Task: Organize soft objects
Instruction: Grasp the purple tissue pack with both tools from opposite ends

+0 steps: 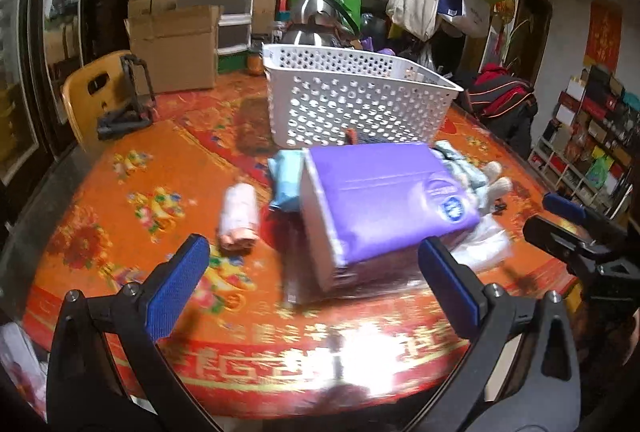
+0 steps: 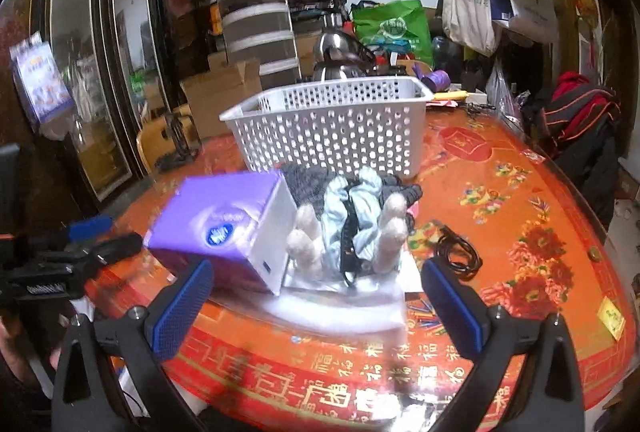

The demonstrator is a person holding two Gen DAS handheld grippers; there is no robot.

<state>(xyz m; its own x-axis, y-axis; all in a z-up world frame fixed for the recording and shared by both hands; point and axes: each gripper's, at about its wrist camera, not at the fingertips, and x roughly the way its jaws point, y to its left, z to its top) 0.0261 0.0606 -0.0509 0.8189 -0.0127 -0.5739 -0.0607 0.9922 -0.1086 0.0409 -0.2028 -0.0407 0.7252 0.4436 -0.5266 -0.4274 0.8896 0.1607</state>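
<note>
A purple tissue pack (image 1: 384, 200) lies on the red table in front of a white perforated basket (image 1: 352, 100). Left of the pack lie a blue cloth (image 1: 286, 180) and a pink rolled cloth (image 1: 240, 216). Right of the pack is a pale blue plush toy with white feet (image 2: 356, 224), on a clear plastic bag (image 2: 340, 308). The pack (image 2: 224, 228) and basket (image 2: 332, 128) also show in the right wrist view. My left gripper (image 1: 312, 284) is open and empty, just short of the pack. My right gripper (image 2: 316, 300) is open and empty, just short of the plush toy.
A dark knit cloth (image 2: 312, 180) lies behind the plush toy against the basket. A black cable (image 2: 456, 252) lies on the table to the right. A wooden chair (image 1: 96, 100) stands at the table's far left. Boxes, drawers and bags crowd the back.
</note>
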